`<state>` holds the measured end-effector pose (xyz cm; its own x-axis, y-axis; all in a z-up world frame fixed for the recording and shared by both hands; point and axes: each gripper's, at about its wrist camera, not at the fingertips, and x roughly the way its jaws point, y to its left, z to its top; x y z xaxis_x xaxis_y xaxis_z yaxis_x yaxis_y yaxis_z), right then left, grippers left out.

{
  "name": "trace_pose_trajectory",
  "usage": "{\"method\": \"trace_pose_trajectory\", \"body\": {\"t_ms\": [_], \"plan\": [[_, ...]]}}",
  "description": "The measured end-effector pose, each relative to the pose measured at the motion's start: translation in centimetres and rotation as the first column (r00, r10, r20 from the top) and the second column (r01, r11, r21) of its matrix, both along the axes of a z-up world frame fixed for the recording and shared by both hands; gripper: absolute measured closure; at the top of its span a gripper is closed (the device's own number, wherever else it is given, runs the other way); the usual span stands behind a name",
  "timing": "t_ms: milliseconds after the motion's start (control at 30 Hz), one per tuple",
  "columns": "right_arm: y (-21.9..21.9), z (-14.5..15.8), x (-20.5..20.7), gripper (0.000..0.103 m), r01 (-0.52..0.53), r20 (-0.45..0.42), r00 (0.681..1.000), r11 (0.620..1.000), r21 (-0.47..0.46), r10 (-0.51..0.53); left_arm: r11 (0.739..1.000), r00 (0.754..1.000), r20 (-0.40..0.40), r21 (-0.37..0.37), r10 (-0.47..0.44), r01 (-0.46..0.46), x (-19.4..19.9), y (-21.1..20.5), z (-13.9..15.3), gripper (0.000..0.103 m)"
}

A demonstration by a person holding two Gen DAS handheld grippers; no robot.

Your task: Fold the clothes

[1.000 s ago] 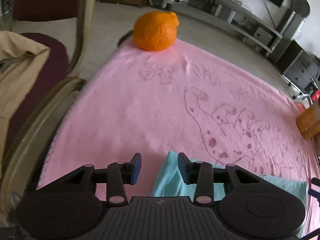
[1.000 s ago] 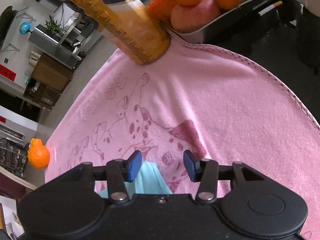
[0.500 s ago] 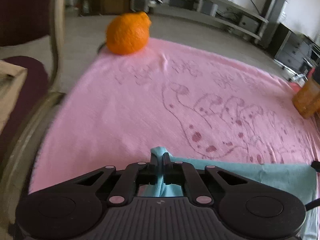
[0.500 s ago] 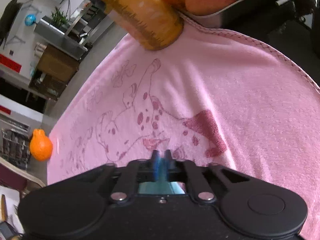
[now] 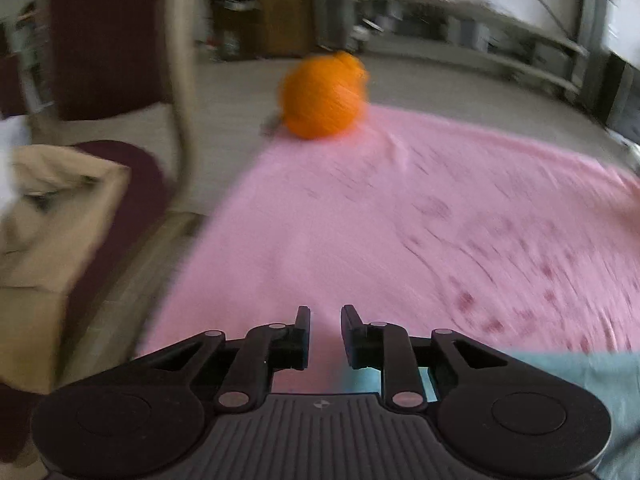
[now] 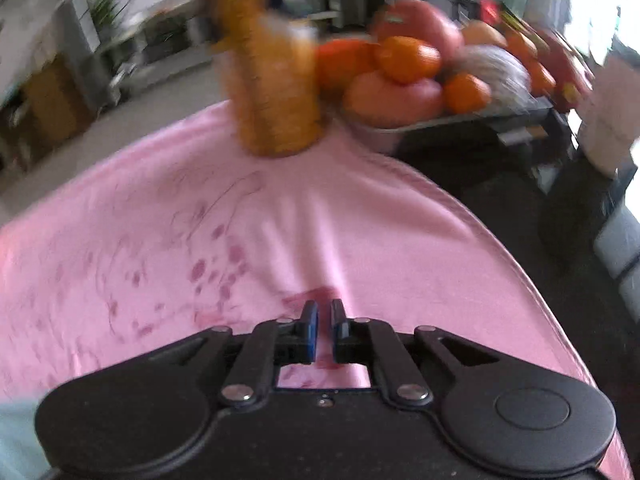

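left claw (image 5: pixel 325 322) narrowly parted, empty; teal cloth (image 5: pixel 580 376) low to its right; right claw (image 6: pixel 324 316) nearly closed, empty.

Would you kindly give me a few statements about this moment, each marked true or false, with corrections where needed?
1. The left tongs are open with nothing between the fingers. True.
2. The right tongs grip the light blue garment. False: only a narrow gap with pink cloth behind shows between the fingers; no garment there.
3. A loose orange fruit sits at the far edge of the pink towel. True.
4. The metal tray is empty. False: it is piled with fruit.
5. The yellow bag lies flat on the floor. False: it stands on the towel's far edge beside the tray.
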<state>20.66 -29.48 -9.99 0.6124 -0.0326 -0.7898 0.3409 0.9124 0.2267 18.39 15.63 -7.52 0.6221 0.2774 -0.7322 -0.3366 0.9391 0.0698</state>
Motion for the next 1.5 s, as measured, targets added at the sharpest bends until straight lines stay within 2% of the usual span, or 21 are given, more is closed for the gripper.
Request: {"method": "trace_pose_trajectory", "body": {"t_ms": [33,133,233,300,400,433,533,600,667,767,867,967,1067,1133,1233,1333,1400,1500], "plan": [[-0.8,0.6,-0.6,0.096,0.019,0.011,1.0,0.998,0.053,-0.02,1.0,1.0,0.012,0.009,0.027,-0.027,-0.6,0.5,0.8,0.081],[-2.8,2.4,-2.5,0.086,0.058,0.042,0.997,0.976,0.208,-0.069,0.998,0.998,0.029,0.006,0.058,-0.058,-3.1,1.3,3.1,0.081],[-3.5,4.5,-5.2,0.073,-0.01,0.105,0.994,0.939,0.345,-0.028,0.993,0.999,0.039,-0.116,0.017,-0.012,-5.8,1.7,4.5,0.079],[-3.9,5.5,-7.1,0.063,-0.065,0.154,0.988,0.904,0.422,-0.001,0.979,0.999,0.036,-0.201,-0.036,0.042,-6.9,1.5,4.5,0.071],[-3.5,5.2,-8.5,0.054,-0.102,0.162,0.987,0.866,0.49,0.025,0.96,0.996,-0.016,-0.268,-0.09,0.082,-7.6,0.1,3.5,0.071],[-3.1,4.9,-8.5,0.052,-0.111,0.15,0.988,0.859,0.5,0.041,0.957,0.993,-0.033,-0.273,-0.11,0.097,-7.7,-0.6,3.3,0.07],[-1.4,4.8,-7.7,0.033,-0.17,0.131,0.984,0.867,0.469,0.123,0.957,0.982,-0.053,-0.238,-0.182,0.165,-7.6,-3.0,3.0,0.064],[0.0,5.2,-7.4,0.01,-0.217,0.138,0.975,0.889,0.404,0.175,0.963,0.974,-0.046,-0.169,-0.222,0.211,-7.7,-4.5,3.1,0.061],[1.5,5.7,-7.3,0.0,-0.252,0.139,0.966,0.922,0.296,0.219,0.966,0.971,-0.049,-0.12,-0.236,0.229,-7.4,-5.4,3.0,0.057],[2.9,5.2,-7.0,0.0,-0.238,0.07,0.971,0.956,0.172,0.229,0.965,0.968,-0.069,-0.128,-0.239,0.229,-6.7,-5.4,2.4,0.055],[4.0,4.6,-6.8,0.0,-0.22,-0.011,0.975,0.974,0.057,0.221,0.97,0.972,-0.088,-0.126,-0.218,0.206,-6.3,-5.1,2.2,0.048],[4.8,4.1,-6.5,0.0,-0.215,-0.11,0.972,0.974,-0.071,0.206,0.978,0.975,-0.109,-0.11,-0.192,0.18,-6.2,-5.0,2.0,0.034],[5.0,4.3,-6.3,0.0,-0.231,-0.168,0.965,0.958,-0.171,0.203,0.983,0.975,-0.139,-0.079,-0.175,0.165,-6.1,-5.2,2.0,0.03],[4.7,4.8,-6.6,0.0,-0.244,-0.14,0.965,0.959,-0.147,0.224,0.984,0.971,-0.161,-0.057,-0.174,0.167,-6.1,-5.5,2.0,0.027],[3.3,6.0,-7.9,0.0,-0.307,0.049,0.951,0.95,0.057,0.304,0.985,0.969,-0.181,-0.025,-0.17,0.168,-6.5,-6.0,2.3,0.024],[1.9,6.1,-10.0,0.0,-0.308,0.209,0.941,0.929,0.206,0.265,0.985,0.969,-0.18,-0.039,-0.17,0.166,-7.2,-6.1,2.6,0.024],[1.2,6.2,-10.6,0.0,-0.286,0.205,0.949,0.926,0.246,0.239,0.985,0.97,-0.172,-0.059,-0.17,0.162,-7.8,-6.0,2.8,0.016],[-0.3,6.8,-11.4,0.0,-0.236,0.205,0.963,0.912,0.336,0.174,0.984,0.971,-0.167,-0.08,-0.17,0.158,-8.8,-6.1,3.0,0.012]]}}
